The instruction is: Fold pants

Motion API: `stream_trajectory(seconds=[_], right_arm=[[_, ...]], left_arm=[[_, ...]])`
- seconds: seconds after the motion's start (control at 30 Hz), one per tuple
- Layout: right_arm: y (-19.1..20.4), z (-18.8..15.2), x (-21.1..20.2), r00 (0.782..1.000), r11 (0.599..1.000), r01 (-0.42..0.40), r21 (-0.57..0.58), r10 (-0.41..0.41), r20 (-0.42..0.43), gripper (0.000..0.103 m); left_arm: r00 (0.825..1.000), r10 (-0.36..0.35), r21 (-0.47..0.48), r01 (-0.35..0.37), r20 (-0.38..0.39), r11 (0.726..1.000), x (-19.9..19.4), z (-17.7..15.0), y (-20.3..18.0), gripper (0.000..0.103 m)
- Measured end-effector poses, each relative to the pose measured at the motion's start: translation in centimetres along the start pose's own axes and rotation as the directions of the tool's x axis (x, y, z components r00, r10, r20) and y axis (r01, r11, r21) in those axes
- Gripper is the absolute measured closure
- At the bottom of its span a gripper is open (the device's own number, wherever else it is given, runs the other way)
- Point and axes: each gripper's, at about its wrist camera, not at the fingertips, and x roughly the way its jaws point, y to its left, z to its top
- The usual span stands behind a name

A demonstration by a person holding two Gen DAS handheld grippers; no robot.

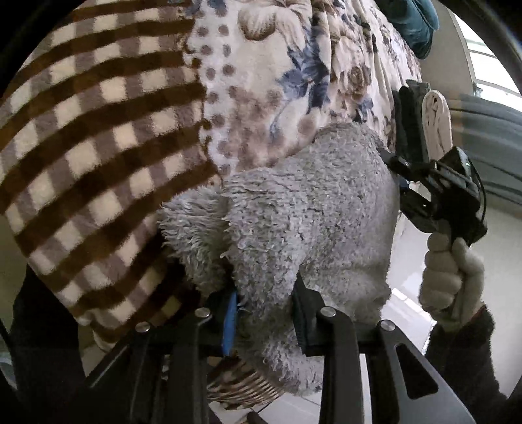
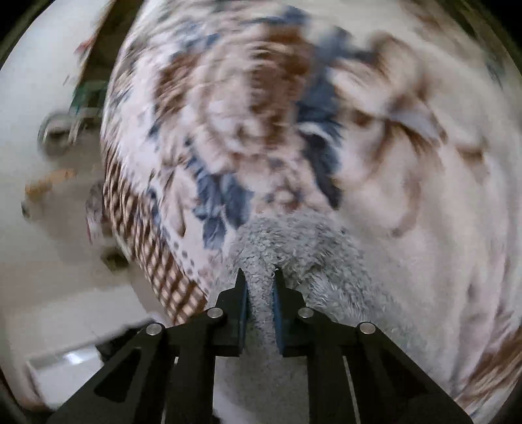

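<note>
Right wrist view smeared by motion blur: blanket (image 2: 326, 114) flowers soft, objects on floor (image 2: 58, 234) at left unreadable. Grey fleecy pants (image 2: 261, 261) mostly hidden; only bunched fold shows between right gripper (image 2: 260, 277) pads, rest cut off behind gripper body. Left wrist view: pants (image 1: 293, 212) lower part hidden behind left gripper (image 1: 266, 313); bed edge buried under blanket (image 1: 98, 130). Gloved hand (image 1: 450, 274) cut short at sleeve near right edge. Dark teal item (image 1: 414, 22) at top clipped by lens rim, kind unclear.
</note>
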Motion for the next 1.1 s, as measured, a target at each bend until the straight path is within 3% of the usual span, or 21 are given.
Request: stream_trajectory(seconds=[0.07,0.13,0.23,0.3,0.33,0.43,0.5,0.57,0.67,0.7,0.77,0.83,0.87,0.93,1.03,1.1], right_arm=[[-1.1,0.0,0.4,0.998,0.994,-0.054,0.092,0.054,-0.008,0.089],[-0.1,-0.5,0.4,0.997,0.995,-0.080,0.068,0.081,-0.018,0.088],[2.2,-0.9,0.1,0.999,0.998,-0.018,-0.057,0.015,-0.051,0.073],[2.8,-0.7,0.4,0.997,0.993,0.039,-0.114,-0.047,-0.063,0.050],[2.7,-0.5,0.6,0.996,0.992,0.048,-0.119,-0.057,-0.075,0.048],[2.3,-0.2,1.7,0.992,0.990,0.064,-0.123,-0.077,-0.103,0.048],[2.1,-0.1,2.4,0.992,0.992,0.063,-0.112,-0.075,-0.105,0.050],[2.1,-0.1,2.3,0.995,0.993,0.060,-0.101,-0.068,-0.076,0.061],[1.7,0.0,1.8,0.998,0.998,-0.026,-0.051,0.023,-0.051,0.068],[1.5,0.1,1.7,0.998,0.998,-0.048,-0.039,0.046,-0.045,0.069],[-0.3,0.3,1.1,0.990,0.989,-0.140,0.049,0.141,-0.022,0.071],[-2.4,0.3,0.7,0.978,0.968,-0.208,0.141,0.208,0.010,0.072],[-3.2,0.2,0.8,0.972,0.956,-0.233,0.176,0.233,0.021,0.073],[-4.6,-0.1,1.3,0.967,0.937,-0.253,0.240,0.252,0.032,0.074],[-3.0,-0.4,1.7,0.985,0.973,-0.166,0.163,0.170,-0.013,0.070],[-1.5,-0.2,0.9,0.990,0.985,-0.130,0.109,0.135,-0.037,0.049]], left_arm=[[1.000,-0.001,-0.004,0.001,-0.002,1.000,0.1,-0.4,0.4,0.077],[0.999,-0.048,-0.026,0.048,-0.009,0.999,-0.3,-0.7,0.8,0.074],[0.995,-0.098,-0.099,0.100,0.024,0.990,-1.5,-0.1,1.1,0.059],[0.993,-0.111,-0.137,0.117,0.049,0.984,-1.6,1.1,1.3,0.047],[0.994,-0.100,-0.150,0.106,0.043,0.983,-1.1,1.9,1.4,0.044],[0.995,-0.090,-0.195,0.080,-0.042,0.978,2.2,4.3,1.8,0.039],[0.994,-0.099,-0.181,0.090,-0.040,0.979,2.9,5.1,1.5,0.039],[0.986,-0.165,-0.152,0.159,-0.029,0.976,2.7,5.6,0.8,0.045],[0.951,-0.309,-0.101,0.306,-0.020,0.947,2.1,5.4,0.2,0.055],[0.926,-0.378,-0.112,0.375,-0.007,0.920,2.0,5.2,0.6,0.055],[0.846,-0.532,-0.172,0.530,0.038,0.830,2.4,4.5,2.4,0.060],[0.804,-0.590,-0.241,0.587,0.070,0.773,3.3,3.9,4.6,0.067],[0.820,-0.569,-0.272,0.564,0.069,0.780,3.9,3.5,5.7,0.069],[0.867,-0.497,-0.254,0.489,0.036,0.835,4.0,3.4,5.9,0.068],[0.903,-0.429,-0.224,0.419,0.006,0.880,2.7,3.9,4.3,0.063],[0.915,-0.403,-0.224,0.391,-0.005,0.892,1.4,4.3,3.0,0.047]])
